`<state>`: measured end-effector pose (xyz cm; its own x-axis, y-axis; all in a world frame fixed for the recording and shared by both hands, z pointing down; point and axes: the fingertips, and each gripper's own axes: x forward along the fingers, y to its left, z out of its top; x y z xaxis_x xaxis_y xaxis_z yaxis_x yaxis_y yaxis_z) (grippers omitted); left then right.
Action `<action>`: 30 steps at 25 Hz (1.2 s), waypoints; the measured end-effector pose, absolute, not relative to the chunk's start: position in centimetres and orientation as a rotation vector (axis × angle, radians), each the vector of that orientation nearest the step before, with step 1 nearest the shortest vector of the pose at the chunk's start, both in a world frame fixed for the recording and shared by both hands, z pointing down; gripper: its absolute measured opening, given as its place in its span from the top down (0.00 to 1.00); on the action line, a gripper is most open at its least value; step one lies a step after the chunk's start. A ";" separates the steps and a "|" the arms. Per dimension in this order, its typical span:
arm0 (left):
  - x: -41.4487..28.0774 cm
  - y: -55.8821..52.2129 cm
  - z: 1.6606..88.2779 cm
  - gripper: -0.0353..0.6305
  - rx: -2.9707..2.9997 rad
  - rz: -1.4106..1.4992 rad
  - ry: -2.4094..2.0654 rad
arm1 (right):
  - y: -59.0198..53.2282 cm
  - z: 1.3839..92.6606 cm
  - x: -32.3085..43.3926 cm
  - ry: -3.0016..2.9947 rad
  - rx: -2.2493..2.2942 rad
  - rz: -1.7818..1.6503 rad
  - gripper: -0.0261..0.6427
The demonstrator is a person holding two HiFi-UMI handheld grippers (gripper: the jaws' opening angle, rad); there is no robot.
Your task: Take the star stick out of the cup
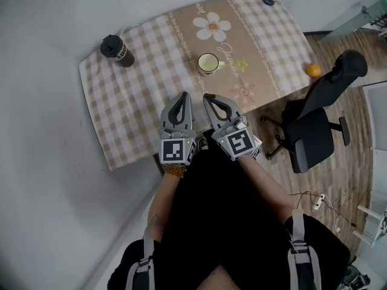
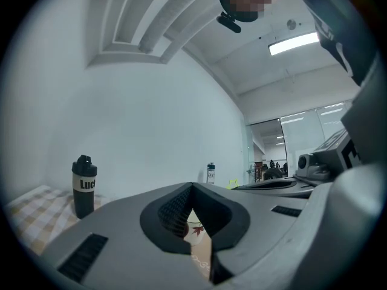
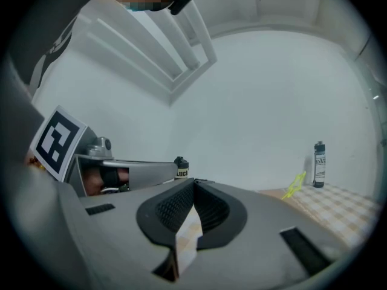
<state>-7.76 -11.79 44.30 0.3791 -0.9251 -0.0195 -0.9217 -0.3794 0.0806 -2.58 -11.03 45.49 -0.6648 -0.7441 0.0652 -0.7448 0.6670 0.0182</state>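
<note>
A black lidded bottle (image 1: 117, 50) stands far left on the checked-cloth table (image 1: 121, 113). At the near edge, the left tongs (image 1: 181, 95) and right tongs (image 1: 209, 96) are both closed on nothing (the task looks unstarted). Just beyond, the white cup (image 1: 207, 63) holds the yellow star stick (image 1: 238, 65), which leans right. The next move, I'd say, is to open one pair and reach for the stick.

Tablecloth (image 1: 130, 104): woven cloth, matt, with a beige-and-white check and a smoother tan printed band.
Cup (image 1: 208, 63): smooth and glossy, with a glazed ceramic look.
Star stick (image 1: 240, 65): yellow-green, with a translucent plastic look.
Bottle (image 1: 118, 51): dark matt body with a pale band around it; the band's material cannot be told.
Left claw (image 1: 181, 98) and right claw (image 1: 209, 98): matt grey moulded plastic. The inner pads (image 2: 172, 211) are black and finely ribbed.
Floor (image 1: 344, 180): wood-grain planks with a low sheen.
Office chair (image 1: 311, 136): black and matt; the weave is not discernible.
</note>
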 end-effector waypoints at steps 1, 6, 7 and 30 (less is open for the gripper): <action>-7.7 -12.1 44.5 0.94 2.564 -0.093 -1.712 | -11.4 45.8 -2.5 -2.801 1.259 0.021 0.95; -7.5 -13.1 44.8 0.94 2.571 -0.074 -1.696 | -12.7 47.5 -1.3 -2.747 1.300 0.086 0.95; -7.5 -13.3 44.9 0.94 2.569 -0.070 -1.695 | -13.1 47.9 -1.0 -2.731 1.314 0.097 0.95; -7.7 -16.4 47.4 0.94 2.507 0.002 -1.698 | -21.2 54.8 4.2 -2.515 1.569 0.429 0.95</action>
<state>-7.65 -16.40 47.43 0.3729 -0.9256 0.0645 -0.9257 -0.3664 0.0934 4.20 -21.21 54.78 -0.4434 -0.8541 0.2717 -0.8959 0.4134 -0.1627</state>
